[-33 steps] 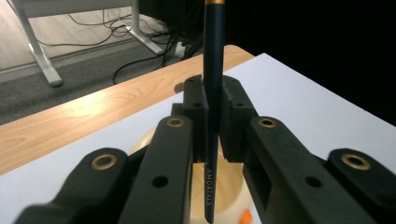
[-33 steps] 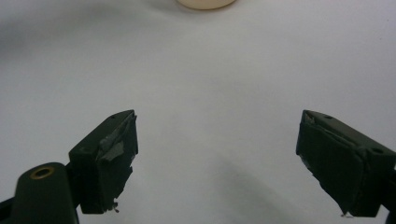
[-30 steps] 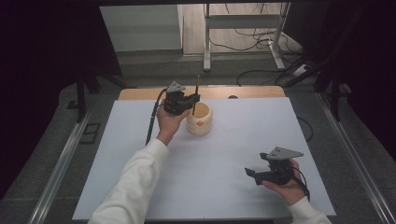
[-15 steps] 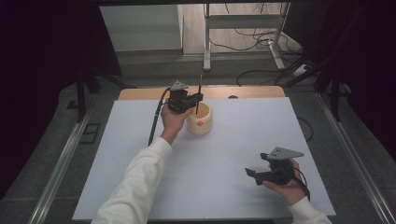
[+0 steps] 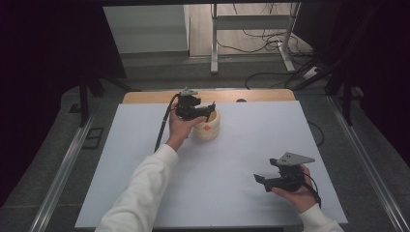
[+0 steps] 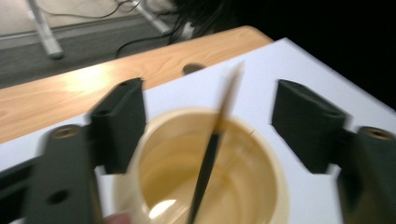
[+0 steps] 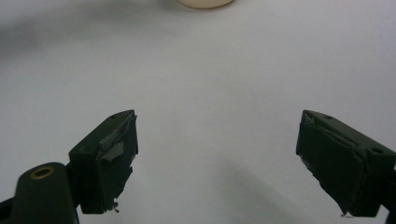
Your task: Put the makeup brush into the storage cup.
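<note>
Two grippers are at work over a white sheet (image 5: 145, 159) that covers most of a wooden table (image 5: 145, 96), whose bare tan edge shows along the far side. At the left, the left gripper (image 5: 205, 110) is held at the near rim of a cream-coloured cup (image 5: 209, 129), which stands on the sheet toward the far middle. In the left gripper view its two blocky black jaws stand wide apart, one on each side of the cup's round mouth (image 6: 205, 172), closed on nothing. The cup is smooth and glossy inside, with its lower rim cut off by the picture's edge. A thin dark stick (image 6: 210, 158) stands in it and leans up past the rim; its upper end is blurred, and what it is cannot be made out. A small orange mark on the cup's side is too small to read. At the right, well apart from the cup, the right gripper (image 5: 265, 181) rests low over bare sheet, its matte jaws spread wide and empty (image 7: 215, 172).
</note>
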`<state>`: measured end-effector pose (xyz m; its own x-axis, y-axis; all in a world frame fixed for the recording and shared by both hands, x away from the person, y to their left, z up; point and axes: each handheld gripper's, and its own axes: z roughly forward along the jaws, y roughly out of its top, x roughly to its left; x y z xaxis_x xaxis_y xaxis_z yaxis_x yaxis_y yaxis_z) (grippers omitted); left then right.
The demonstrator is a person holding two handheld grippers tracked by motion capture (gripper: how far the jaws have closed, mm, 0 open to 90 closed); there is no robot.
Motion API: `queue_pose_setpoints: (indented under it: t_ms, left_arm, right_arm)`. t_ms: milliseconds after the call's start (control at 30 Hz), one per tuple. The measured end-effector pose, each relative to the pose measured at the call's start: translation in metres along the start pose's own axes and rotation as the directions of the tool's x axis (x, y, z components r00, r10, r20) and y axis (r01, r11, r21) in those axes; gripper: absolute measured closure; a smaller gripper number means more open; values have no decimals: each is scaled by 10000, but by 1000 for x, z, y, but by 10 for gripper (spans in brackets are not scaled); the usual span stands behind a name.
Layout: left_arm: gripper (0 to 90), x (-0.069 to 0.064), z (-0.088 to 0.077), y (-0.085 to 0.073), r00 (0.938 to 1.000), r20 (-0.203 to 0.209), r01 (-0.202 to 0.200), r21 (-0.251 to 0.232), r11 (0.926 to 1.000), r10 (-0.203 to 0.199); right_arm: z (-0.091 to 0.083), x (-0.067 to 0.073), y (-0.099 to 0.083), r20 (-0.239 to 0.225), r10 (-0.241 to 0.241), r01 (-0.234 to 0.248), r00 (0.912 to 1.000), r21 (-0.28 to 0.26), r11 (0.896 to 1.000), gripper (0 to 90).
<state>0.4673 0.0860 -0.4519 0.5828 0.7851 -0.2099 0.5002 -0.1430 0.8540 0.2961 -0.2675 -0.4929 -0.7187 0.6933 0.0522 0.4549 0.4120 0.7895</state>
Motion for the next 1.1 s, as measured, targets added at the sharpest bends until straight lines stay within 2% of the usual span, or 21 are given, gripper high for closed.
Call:
queue_pose_setpoints:
  t_ms: [100, 167, 267, 433, 533, 767, 900, 1100]
  left_arm:
    - [184, 1, -8, 0, 9995, 285, 103, -143, 9998, -99]
    - [181, 0, -12, 1, 9997, 218, -52, -207, 9998, 56]
    - [170, -2, -16, 0, 9992, 399, -92, -256, 9996, 102]
    - [149, -5, -22, 0, 9974, 527, -481, -220, 9986, 492]
    - [149, -6, -26, 0, 9959, 673, -580, -261, 9980, 597]
    - [151, -7, -32, -5, 9947, 780, -662, -94, 9978, 668]
    - [152, -7, -38, -6, 9930, 696, -954, 5, 9954, 951]
    - [152, -9, -46, -8, 9912, 805, -1056, 72, 9944, 1047]
  right_arm:
    - [0, 0, 0, 3, -8, 8, 10000, 0, 10000, 133]
    - [0, 1, 0, 6, -8, 8, 10000, 12, 10000, 134]
    - [1, 1, 0, 4, -21, 21, 10000, 20, 10000, 134]
    - [1, 1, 0, -20, -49, 49, 10000, 34, 10000, 133]
    - [1, 1, 0, -14, -45, 45, 10000, 36, 10000, 133]
    - [1, 0, 1, -49, 43, -44, 10000, -12, 10000, 133]
    - [2, -2, 1, -59, 77, -77, 10000, -40, 10000, 134]
    - [-2, 1, 0, -61, 50, -50, 10000, -113, 9999, 134]
